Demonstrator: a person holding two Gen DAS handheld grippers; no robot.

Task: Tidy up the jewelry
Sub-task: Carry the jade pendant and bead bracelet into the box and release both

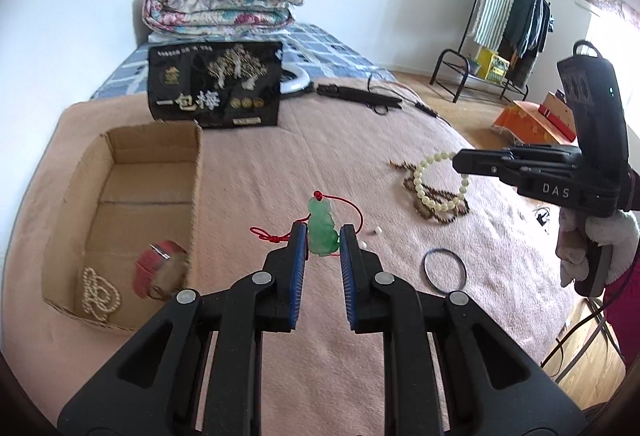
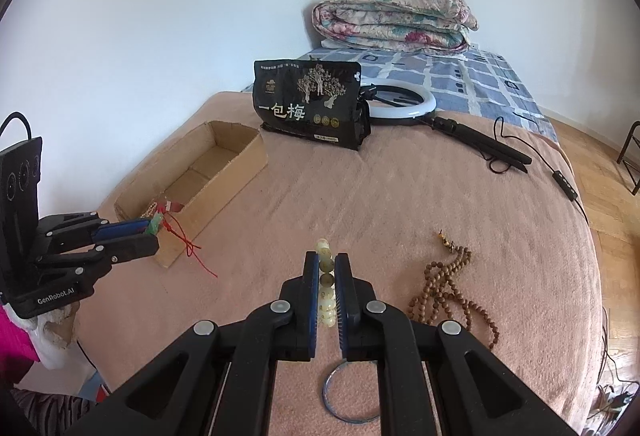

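Two hand-held grippers work above a bed covered with a pink blanket [image 1: 280, 163]. The left hand-held gripper [image 1: 323, 240] is clamped on a green jade pendant [image 1: 321, 226]; its blue pads press the carving from both sides, and the pendant stands upright between them. A red cord [image 1: 276, 236] hangs from the pendant and trails toward 9 o'clock. In the right wrist view the same gripper [image 2: 150, 228] holds the pendant just beside the near corner of the cardboard box [image 2: 224, 171].

The right hand-held gripper [image 2: 327, 268] is closed on a pale bead bracelet [image 2: 325, 276], whose beads run in a line between the pads. In the left wrist view this bracelet [image 1: 440, 183] hangs as a loop from the gripper at 3 o'clock, over a brown bead necklace [image 1: 428, 203] that lies on the blanket.

The cardboard box [image 1: 132, 155], at 9 o'clock in the left wrist view, contains a pearl necklace [image 1: 98, 296] and a red watch [image 1: 156, 268]. A thin dark bangle [image 1: 445, 271] lies flat on the blanket at 4 o'clock from the pendant, and two small white beads [image 1: 377, 232] lie near the right finger.

Farther, at 12 o'clock, a black snack bag [image 1: 214, 87] stands, with a ring light [image 2: 404, 103] beside it and a folded floral quilt [image 1: 220, 1] behind.
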